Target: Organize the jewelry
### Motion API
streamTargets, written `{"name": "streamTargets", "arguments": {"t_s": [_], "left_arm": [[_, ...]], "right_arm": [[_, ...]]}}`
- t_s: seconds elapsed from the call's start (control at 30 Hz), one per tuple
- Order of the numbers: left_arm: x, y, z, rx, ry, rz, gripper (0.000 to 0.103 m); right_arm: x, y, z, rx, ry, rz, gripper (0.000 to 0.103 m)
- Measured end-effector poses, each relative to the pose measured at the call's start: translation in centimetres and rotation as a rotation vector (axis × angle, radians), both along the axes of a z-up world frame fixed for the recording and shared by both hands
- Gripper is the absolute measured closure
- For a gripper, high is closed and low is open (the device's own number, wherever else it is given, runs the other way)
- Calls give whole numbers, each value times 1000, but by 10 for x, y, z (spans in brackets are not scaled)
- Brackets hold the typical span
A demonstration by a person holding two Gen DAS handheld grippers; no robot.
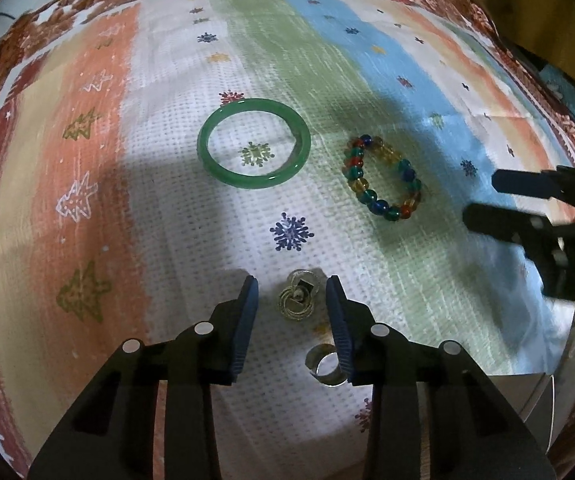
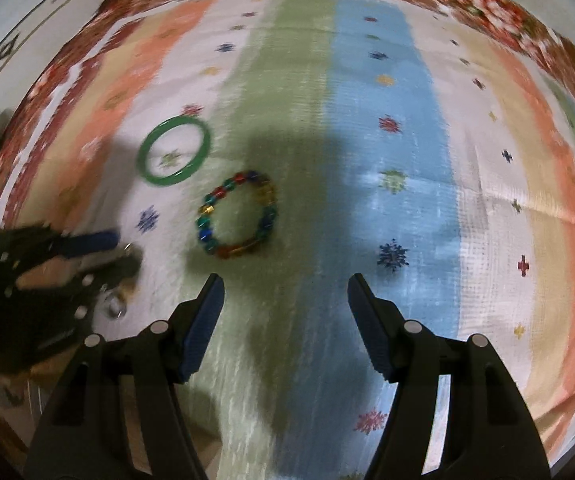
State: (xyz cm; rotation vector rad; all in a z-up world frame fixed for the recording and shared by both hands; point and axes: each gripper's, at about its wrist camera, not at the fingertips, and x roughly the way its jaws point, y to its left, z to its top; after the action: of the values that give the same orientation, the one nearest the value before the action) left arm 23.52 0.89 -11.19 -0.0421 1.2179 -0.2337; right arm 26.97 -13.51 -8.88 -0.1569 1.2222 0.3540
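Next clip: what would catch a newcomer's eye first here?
A green bangle lies flat on the striped, snowflake-printed cloth, with a multicolored beaded bracelet to its right. Nearer the camera, the open left claw brackets a small silver earring, and a silver ring lies just behind.

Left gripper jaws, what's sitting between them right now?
In the left wrist view, a small silvery ring-shaped trinket lies on the cloth between the open left gripper jaws, untouched by either. A silver ring lies nearer the camera.

Bangle (image 1: 253,143) left of bead bracelet (image 1: 383,178) on cloth (image 1: 167,208); earring (image 1: 297,300) nearer, ring (image 1: 325,364) nearest.
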Motion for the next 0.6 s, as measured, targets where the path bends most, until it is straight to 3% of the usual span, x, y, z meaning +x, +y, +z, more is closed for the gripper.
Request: {"name": "streamTargets", "arguments": {"t_s": [0.23,0.6], "left_arm": [[0,-3,-2,32,-9,-19,71],[-1,6,-3,25,-11,-15,86]], "right_arm": [[16,-8,-10,78,14,-110,39],[29,11,-26,64,23,-99,39]]}}
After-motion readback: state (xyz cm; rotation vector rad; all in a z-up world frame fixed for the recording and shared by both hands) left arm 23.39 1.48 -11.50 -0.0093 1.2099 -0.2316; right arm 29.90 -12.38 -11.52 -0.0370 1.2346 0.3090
